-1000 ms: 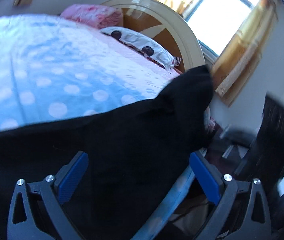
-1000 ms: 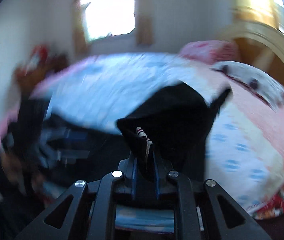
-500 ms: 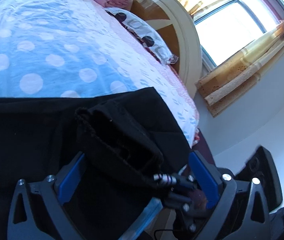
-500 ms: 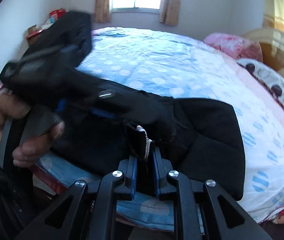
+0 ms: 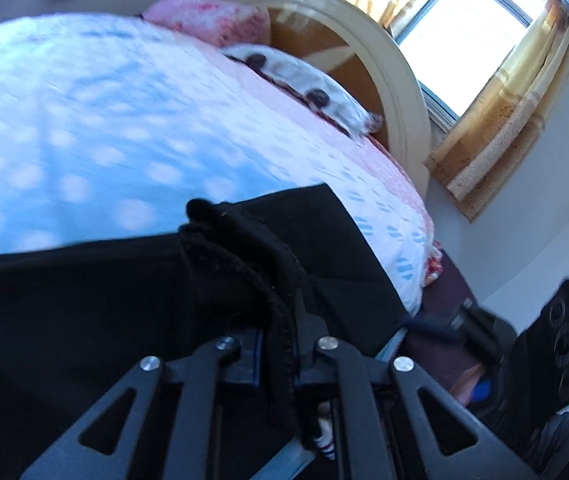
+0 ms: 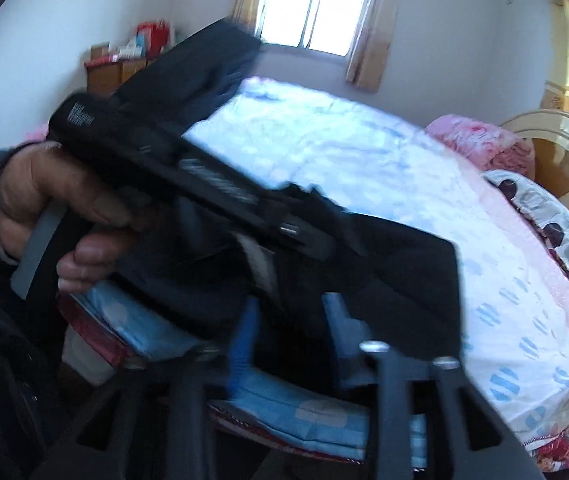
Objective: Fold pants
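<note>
Black pants lie across the near edge of the bed. A bunched, stitched edge of them rises into my left gripper, which is shut on that fold. In the right wrist view a hand holds the left gripper over the pants. My right gripper is blurred below it. Its jaws are opening and its blue pads stand apart. Dark cloth shows between them, but the pads do not press on it.
The bed has a blue dotted sheet and a pink side. A spotted pillow and a pink bundle lie by the round headboard. Curtained windows are on two walls. A wooden cabinet stands at the far left.
My left gripper has closed on the bunched edge of the pants. My right gripper, which was shut on that edge, has let go, and its pads have spread apart.
</note>
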### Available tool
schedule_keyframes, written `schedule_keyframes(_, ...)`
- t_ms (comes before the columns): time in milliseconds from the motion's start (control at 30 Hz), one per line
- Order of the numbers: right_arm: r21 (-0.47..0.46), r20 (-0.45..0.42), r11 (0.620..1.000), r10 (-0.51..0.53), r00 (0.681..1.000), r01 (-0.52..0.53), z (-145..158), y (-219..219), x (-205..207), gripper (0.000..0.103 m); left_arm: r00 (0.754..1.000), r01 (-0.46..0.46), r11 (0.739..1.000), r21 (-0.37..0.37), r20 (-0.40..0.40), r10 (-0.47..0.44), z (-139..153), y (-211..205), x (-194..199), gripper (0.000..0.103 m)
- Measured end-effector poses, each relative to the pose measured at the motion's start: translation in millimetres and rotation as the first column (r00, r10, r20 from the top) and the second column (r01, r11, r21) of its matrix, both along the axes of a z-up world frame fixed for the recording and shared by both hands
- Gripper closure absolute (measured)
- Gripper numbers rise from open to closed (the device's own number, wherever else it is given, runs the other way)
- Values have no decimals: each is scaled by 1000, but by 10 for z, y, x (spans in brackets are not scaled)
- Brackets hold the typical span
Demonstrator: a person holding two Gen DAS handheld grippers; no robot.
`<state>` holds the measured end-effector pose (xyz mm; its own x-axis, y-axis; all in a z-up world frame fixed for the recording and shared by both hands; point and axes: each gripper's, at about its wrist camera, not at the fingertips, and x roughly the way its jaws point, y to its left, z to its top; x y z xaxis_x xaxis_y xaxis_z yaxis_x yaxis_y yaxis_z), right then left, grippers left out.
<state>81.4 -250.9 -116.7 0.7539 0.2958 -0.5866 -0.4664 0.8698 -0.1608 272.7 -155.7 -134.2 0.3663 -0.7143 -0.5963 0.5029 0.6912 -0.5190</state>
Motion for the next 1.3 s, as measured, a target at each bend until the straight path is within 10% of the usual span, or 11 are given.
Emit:
schedule_keyframes(333, 55, -52, 998, 12, 999, -9, -80, 133, 152, 42, 979, -199, 972, 127, -10, 202, -218, 1221, -205, 93)
schedule_keyframes(733, -7, -241, 1000, -6, 970, 5, -462, 376, 378, 42, 966, -239, 963, 125, -74, 249, -517, 1504, -240, 91)
schedule_keyframes(933, -42, -276, 999, -21, 961, 9, -514, 367, 419, 42, 968, -239, 958, 160, -36, 248, -463, 1465, -324, 75)
schedule_keyframes(1133, 69, -248, 997, -2, 969, 20, -255, 286, 418, 42, 950, -312, 924, 219, 39, 311, -369, 1563, -464, 32)
schedule_keyframes(1300, -19, -358, 998, -68, 931, 66, -514, 332, 650, 41, 923, -384, 898, 215, 94, 372, -235, 1712, -560, 31)
